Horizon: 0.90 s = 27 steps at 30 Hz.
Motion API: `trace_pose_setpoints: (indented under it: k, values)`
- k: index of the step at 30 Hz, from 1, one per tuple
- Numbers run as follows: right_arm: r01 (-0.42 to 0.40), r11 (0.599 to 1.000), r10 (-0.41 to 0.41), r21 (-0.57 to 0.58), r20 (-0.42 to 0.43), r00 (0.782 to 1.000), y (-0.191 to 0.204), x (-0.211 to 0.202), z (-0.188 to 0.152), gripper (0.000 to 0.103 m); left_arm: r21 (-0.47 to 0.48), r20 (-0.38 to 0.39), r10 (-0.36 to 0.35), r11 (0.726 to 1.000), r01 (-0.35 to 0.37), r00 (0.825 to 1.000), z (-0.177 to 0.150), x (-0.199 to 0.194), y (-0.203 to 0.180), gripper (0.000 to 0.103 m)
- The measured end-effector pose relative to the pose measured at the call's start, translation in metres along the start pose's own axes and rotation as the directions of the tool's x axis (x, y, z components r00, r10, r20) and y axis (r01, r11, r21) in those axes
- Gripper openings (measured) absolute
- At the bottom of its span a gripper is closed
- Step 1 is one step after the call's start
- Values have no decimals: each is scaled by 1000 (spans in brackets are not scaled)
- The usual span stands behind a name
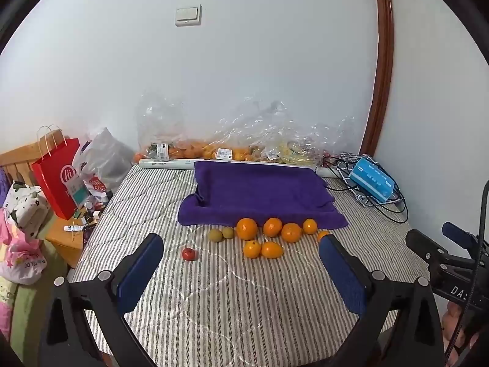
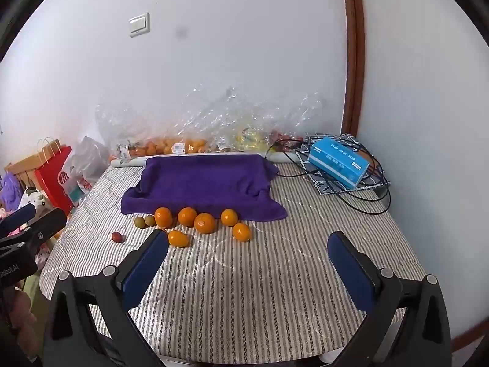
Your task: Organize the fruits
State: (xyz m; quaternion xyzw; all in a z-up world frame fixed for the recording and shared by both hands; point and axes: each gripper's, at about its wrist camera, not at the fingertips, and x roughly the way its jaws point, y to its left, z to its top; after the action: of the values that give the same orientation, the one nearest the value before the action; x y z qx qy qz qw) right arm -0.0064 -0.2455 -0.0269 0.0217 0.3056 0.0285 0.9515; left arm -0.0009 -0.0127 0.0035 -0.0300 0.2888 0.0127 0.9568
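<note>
A striped mattress cover (image 1: 214, 299) is spread against a white wall (image 1: 244, 61), a purple towel (image 1: 259, 192) laid on it. The oranges (image 1: 247, 228) and two green fruits (image 1: 215, 235) are lined along the towel's near edge, a red fruit (image 1: 189, 253) apart. Left gripper (image 1: 241, 253) and right gripper (image 2: 247, 247) are held wide apart, empty

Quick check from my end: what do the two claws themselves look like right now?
Both match: the left claw and right claw have black angular frames, silver pivot bolts and flat blue pads. A black cable runs along the right claw's body, which carries partly readable white lettering.
</note>
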Motion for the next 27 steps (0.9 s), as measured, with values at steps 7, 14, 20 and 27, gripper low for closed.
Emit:
trace_pose_setpoints:
  k: [7,14,20,27]
  values:
    - [-6,1000,6,-2,6,1000,1,-2,-2,102,1,5,-3,1000,3,1000,-3,0,1,103]
    - [-9,1000,9,0,10,1000,1,-4,-1,102,2,5,1,1000,-1,1000,-4,-1,-1,103]
    - [-9,1000,9,0,11,1000,2,-5,0,102,-1,6,4,1000,-4,1000,-5,-3,1,103]
    - [-13,1000,13,2,16,1000,2,-7,0,102,3,6,2,1000,-2,1000,-2,-3,2,103]
